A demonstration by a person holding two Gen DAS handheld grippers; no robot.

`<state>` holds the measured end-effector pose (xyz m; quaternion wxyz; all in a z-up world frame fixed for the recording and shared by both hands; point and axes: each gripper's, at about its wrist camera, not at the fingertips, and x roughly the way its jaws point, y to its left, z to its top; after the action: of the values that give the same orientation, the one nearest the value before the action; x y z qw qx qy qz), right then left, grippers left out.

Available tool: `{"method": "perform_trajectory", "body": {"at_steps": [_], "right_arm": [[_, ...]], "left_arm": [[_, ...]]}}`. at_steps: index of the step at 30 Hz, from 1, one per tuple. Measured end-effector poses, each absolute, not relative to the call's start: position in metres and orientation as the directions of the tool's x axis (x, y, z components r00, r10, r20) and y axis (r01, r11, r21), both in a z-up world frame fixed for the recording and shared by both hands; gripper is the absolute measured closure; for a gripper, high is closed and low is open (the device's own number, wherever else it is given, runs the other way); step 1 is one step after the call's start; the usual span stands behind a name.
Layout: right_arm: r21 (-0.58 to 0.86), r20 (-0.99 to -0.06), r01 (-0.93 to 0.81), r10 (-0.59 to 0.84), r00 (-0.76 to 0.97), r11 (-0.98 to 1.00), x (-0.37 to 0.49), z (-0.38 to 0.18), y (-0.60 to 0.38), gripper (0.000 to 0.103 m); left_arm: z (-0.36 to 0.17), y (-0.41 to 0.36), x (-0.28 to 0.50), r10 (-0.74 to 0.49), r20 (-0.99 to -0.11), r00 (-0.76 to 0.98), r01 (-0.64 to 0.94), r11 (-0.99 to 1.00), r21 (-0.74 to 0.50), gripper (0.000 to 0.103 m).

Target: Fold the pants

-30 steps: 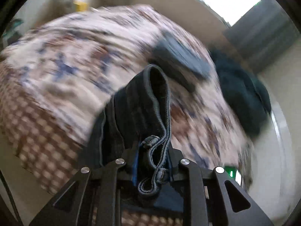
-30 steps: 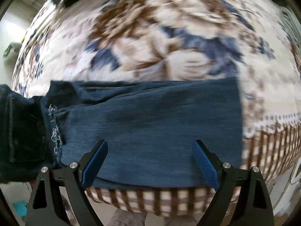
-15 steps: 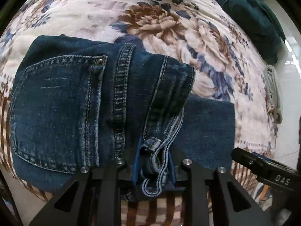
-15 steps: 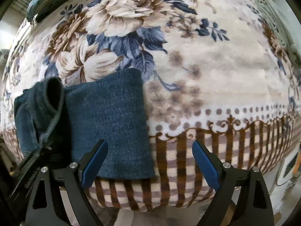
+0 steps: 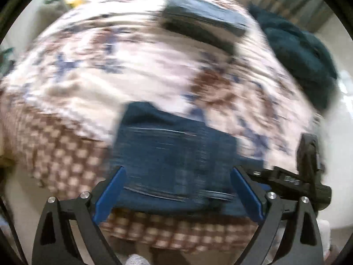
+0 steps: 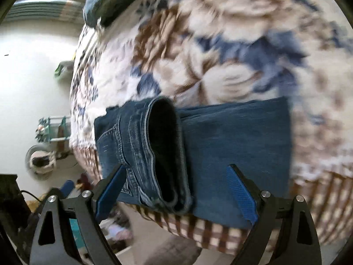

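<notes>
— Lying near the front edge of the floral blanket [image 6: 220, 44], what does the pair of jeans [image 6: 231, 145] look like?

— Folded flat into a compact rectangle. Its lower edge runs along the blanket's brown checked border [image 5: 66, 152], just where the bedding drops away. Beyond the jeans, a wide stretch of blanket lies bare.

— And the two tools?

— Left gripper [image 5: 176, 194]: fingers spread wide, nothing between them, hovering off the front edge with the jeans ahead of it. Right gripper [image 6: 176, 192]: likewise spread and holding nothing; whether its blue pads [image 6: 241, 195] touch the denim cannot be told.

— What does each camera add?

— The right wrist view shows the waistband [image 6: 163, 150] doubled over on the left part of the jeans, standing up as a dark open loop, with plain denim to its right. The left wrist view is heavily blurred, so no seams are readable there, but it shows the right gripper's black body [image 5: 306, 167] at the jeans' right end, a dark folded garment [image 5: 203, 22] at the blanket's far side, and a teal fabric heap [image 5: 302, 61] far right of it.

— And the room?

— Pale floor [image 6: 33, 88] beside the bed, a small rack [image 6: 51, 130] and a round bin [image 6: 40, 161] left of the jeans — all in the right wrist view.
</notes>
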<state>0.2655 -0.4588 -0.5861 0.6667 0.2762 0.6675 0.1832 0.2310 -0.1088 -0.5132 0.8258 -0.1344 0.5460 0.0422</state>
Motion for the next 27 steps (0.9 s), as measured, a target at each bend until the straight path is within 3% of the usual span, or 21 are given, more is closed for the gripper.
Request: {"method": "perform_trajectory", "body": {"at_steps": [4, 7, 9, 10, 11, 13, 14, 17, 22, 27], "right_arm": [[0.649, -0.751, 0.150, 0.660, -0.030, 0.746, 0.278, -0.623, -0.428, 0.008], [0.649, -0.744, 0.195, 0.667, -0.036, 0.735, 0.283, -0.636, -0.414, 0.008], [0.635, -0.756, 0.207, 0.654, -0.033, 0.745, 0.286, -0.637, -0.404, 0.015], [0.635, -0.761, 0.178, 0.649, -0.024, 0.752, 0.286, -0.631, -0.397, 0.038], [0.640, -0.762, 0.140, 0.648, -0.016, 0.756, 0.287, -0.626, -0.389, 0.070], [0.607, -0.792, 0.068, 0.610, -0.025, 0.792, 0.284, -0.617, -0.370, 0.074], [0.590, -0.806, 0.058, 0.591, -0.021, 0.806, 0.284, -0.615, -0.366, 0.081], [0.635, -0.769, 0.154, 0.639, 0.030, 0.757, 0.283, -0.606, -0.385, 0.090], [0.654, -0.756, 0.170, 0.632, 0.170, 0.737, 0.272, -0.555, -0.445, 0.091], [0.605, -0.796, 0.259, 0.564, 0.218, 0.753, 0.244, -0.534, -0.537, 0.091]], "left_arm": [[-0.545, -0.053, 0.229, 0.017, -0.948, 0.318, -0.354, 0.930, -0.102, 0.007], [-0.558, -0.019, 0.222, 0.024, -0.957, 0.291, -0.448, 0.886, -0.114, 0.007], [-0.564, -0.007, 0.221, 0.049, -0.962, 0.270, -0.482, 0.872, -0.091, 0.007], [-0.564, -0.005, 0.221, 0.060, -0.961, 0.270, -0.487, 0.869, -0.082, 0.007], [-0.563, -0.004, 0.222, 0.069, -0.959, 0.274, -0.486, 0.870, -0.077, 0.007], [-0.562, -0.006, 0.223, 0.079, -0.958, 0.277, -0.473, 0.879, -0.064, 0.007], [-0.560, -0.006, 0.223, 0.078, -0.958, 0.277, -0.467, 0.882, -0.063, 0.007], [-0.554, -0.017, 0.231, 0.045, -0.958, 0.282, -0.421, 0.903, -0.082, 0.007], [-0.541, -0.046, 0.252, 0.024, -0.949, 0.314, -0.314, 0.946, -0.080, 0.007], [-0.549, -0.069, 0.285, -0.081, -0.947, 0.310, -0.259, 0.951, -0.166, 0.007]]}}
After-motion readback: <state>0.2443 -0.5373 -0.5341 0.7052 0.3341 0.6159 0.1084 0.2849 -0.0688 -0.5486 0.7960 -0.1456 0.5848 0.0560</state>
